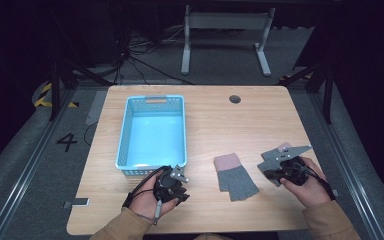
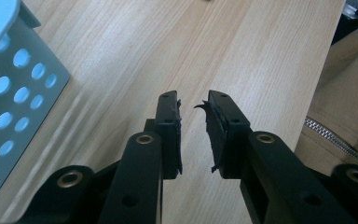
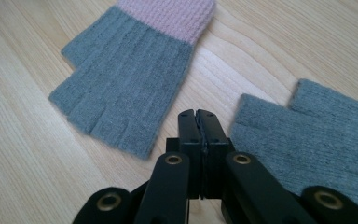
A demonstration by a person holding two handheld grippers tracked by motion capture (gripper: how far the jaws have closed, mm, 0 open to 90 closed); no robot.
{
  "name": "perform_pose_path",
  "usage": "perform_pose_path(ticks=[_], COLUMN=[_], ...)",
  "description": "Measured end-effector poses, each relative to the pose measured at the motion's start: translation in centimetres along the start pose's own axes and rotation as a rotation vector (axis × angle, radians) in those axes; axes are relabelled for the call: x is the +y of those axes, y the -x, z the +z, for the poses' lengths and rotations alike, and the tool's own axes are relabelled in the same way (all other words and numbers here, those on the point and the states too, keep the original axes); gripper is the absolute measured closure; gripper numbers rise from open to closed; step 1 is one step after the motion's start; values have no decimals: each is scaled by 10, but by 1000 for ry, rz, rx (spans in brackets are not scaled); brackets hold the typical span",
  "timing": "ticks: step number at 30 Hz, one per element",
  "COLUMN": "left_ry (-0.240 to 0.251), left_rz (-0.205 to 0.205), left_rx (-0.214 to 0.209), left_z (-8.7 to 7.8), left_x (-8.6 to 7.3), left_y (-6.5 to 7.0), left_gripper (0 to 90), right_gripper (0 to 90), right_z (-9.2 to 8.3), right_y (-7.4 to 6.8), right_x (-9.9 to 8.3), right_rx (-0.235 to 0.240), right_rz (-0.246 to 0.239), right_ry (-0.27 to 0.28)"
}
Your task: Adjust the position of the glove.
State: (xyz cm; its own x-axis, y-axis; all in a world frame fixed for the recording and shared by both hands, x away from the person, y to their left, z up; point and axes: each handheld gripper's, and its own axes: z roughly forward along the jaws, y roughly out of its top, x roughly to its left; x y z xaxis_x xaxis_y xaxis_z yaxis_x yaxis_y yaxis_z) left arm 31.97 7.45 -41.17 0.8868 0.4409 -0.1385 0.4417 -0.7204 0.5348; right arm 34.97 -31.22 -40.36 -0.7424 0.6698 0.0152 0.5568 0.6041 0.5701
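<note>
Black jaws of the right gripper (image 3: 199, 122) sit pressed flat together with nothing between them, poised over bare wood between 2 grey knit gloves. Of these, the glove with the pink cuff (image 3: 130, 70) lies flat and whole on the table, fingers toward the person in the high view, where it rests (image 1: 235, 176) between the 2 hands. A second grey glove (image 3: 307, 140) lies just beside the right gripper's jaws, on their right in that view; in the high view it sits under and behind the right gripper (image 1: 285, 162), with only a bit of pink and some grey edges peeking out. Judging from this, the work looks to be at its very start: both gloves are still on the table, neither is gripped, and the light-blue perforated basket (image 1: 125, 135) at the left holds nothing that I can make out. If the gloves are meant for the basket, all of the lifting and placing is left. The left gripper (image 2: 193, 116) hangs near the basket's near corner with its jaws drawn in to a narrow gap, empty, over the wooden table (image 1: 220, 120). Hard to read: the second glove's cuff and full outline are cut off or covered, frayed padding on the left jaws blurs their edges, and a tan sleeve (image 2: 340, 98) blocks the table edge.
</note>
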Motion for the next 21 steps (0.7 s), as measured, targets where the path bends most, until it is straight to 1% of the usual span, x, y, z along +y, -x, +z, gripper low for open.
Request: perform_pose_path(ticks=[1, 3, 4, 7, 9, 11, 14, 18, 19, 20, 21], left_ry=[-2, -3, 1, -1, -5, -11, -12, -22, -21, -19, -19], left_rz=[7, 2, -10, -12, -20, -10, -11, -2, -9, -10, -10], left_rx=[5, 7, 7, 5, -2, -5, -9, -12, -11, -13, -12], left_z=[0, 0, 0, -1, -2, -2, -3, -4, -4, -3, -3], left_x=[0, 0, 0, 0, 0, 1, 1, 2, 2, 2, 2], left_y=[-1, -2, -2, -3, -4, -5, -4, -4, -4, -4, -4], left_gripper=[750, 750, 750, 751, 751, 751, 753, 753, 753, 751, 751], right_gripper=[900, 900, 900, 900, 900, 900, 900, 900, 900, 900, 900], right_z=[0, 0, 0, -1, 0, 1, 0, 4, 6, 10, 10], right_y=[0, 0, 0, 0, -1, -2, -3, -6, -7, -9, -9], right_x=[0, 0, 0, 0, 0, 0, 0, 0, 1, 1, 1], right_rx=[0, -1, 1, 18, 20, 23, 28, 45, 46, 56, 56], right_rz=[0, -1, 1, 9, 7, 0, 0, -11, -8, -19, -19], right_ry=[0, 0, 1, 3, -1, -6, -5, -25, -33, -52, -52])
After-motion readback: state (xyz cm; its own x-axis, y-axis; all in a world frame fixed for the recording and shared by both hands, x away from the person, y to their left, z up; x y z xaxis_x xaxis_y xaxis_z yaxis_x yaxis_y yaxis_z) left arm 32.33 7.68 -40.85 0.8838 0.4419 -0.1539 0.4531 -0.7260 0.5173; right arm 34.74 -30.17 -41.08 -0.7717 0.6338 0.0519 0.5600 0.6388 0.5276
